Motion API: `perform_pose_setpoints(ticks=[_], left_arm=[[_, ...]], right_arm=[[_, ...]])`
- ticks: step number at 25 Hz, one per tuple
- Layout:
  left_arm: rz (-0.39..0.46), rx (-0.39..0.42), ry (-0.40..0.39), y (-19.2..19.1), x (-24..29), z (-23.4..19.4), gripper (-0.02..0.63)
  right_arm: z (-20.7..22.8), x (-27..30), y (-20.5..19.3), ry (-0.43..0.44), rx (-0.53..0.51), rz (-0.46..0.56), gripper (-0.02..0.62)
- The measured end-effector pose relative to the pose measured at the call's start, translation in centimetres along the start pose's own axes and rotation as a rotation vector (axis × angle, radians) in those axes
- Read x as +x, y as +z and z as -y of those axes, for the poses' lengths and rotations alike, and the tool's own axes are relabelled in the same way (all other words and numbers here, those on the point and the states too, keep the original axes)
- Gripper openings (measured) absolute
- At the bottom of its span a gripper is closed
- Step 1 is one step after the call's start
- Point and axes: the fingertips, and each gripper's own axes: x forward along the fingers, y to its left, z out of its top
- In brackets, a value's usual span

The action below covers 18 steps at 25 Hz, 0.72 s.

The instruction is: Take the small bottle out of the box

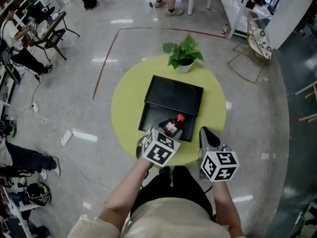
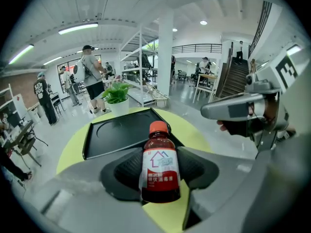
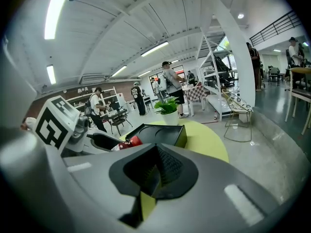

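The left claw (image 2: 160, 176) is gripping the small bottle (image 2: 160, 161) across its labelled body. The ribbed pads are pressing on both sides, and the jaws are standing fairly wide only because the bottle is filling them. The right claw (image 3: 154, 171) is showing its pads together with nothing between them. It is hovering just right of the left one, over the near edge of the round yellow worktop (image 1: 128, 103).

The bottle is sitting in the left claw over the near rim of the black box (image 1: 173, 95). It is looking as though it is off the box floor, though the frames are not showing whether its base is fully clear of the wall.

It is likely handling as a light, rigid thing, nearly full of dark liquid, so most of its weight is sitting low. Whether it is glass or plastic is not showing, so it is worth treating as breakable. The glossy label and round body are probably making it prone to slipping or swivelling. The mid-body hold it is in now is looking like the right place, better than the narrow red cap (image 1: 181, 117).

Its long axis is running from base to cap. The cap is pointing far and slightly right, toward the potted plant (image 1: 183, 56), and the base is facing the person.
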Motion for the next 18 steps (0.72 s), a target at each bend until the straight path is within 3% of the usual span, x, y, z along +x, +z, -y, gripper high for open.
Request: perform_pose_setpoints(ticks=[18], left_arm=[[0.187, -0.103, 0.056, 1.1, -6.6, -1.4, 0.227]], right_arm=[[-3.9, -2.0, -0.6, 0.031, -0.019, 0.025, 0.002]])
